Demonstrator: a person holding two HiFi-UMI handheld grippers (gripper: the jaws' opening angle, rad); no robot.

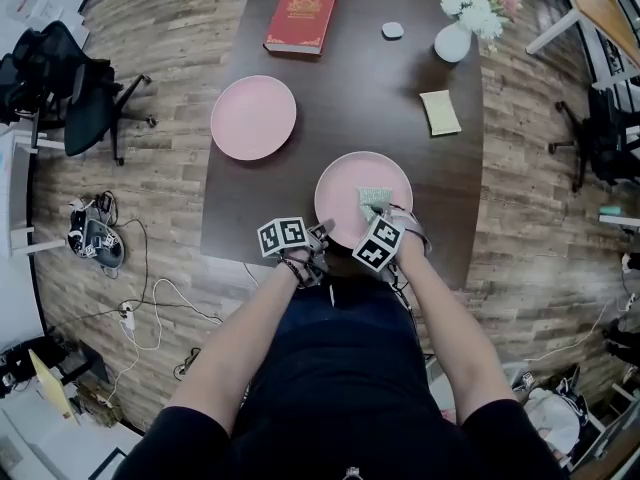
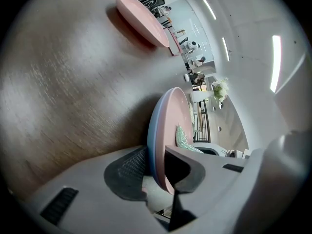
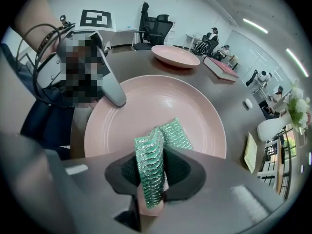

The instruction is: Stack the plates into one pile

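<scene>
Left gripper (image 2: 158, 168): clamped on the rim of the near pink plate (image 2: 171, 123), one pad beneath and one on top.
Right gripper (image 3: 151, 179): closed on a folded green scouring pad (image 3: 152, 150) over that plate; whether the pad touches it cannot be told.
Far pink plate (image 1: 253, 116): well apart from the near plate on the dark table (image 1: 360, 78).
Handling: take the pad clear first. A one-sided rim grip will probably let the plate droop, so lift it level and set it centred on the far plate.
Views: only the left gripper view shows the rim bite and the plate's bluish underside. Only the head view shows the gap between the plates.
</scene>
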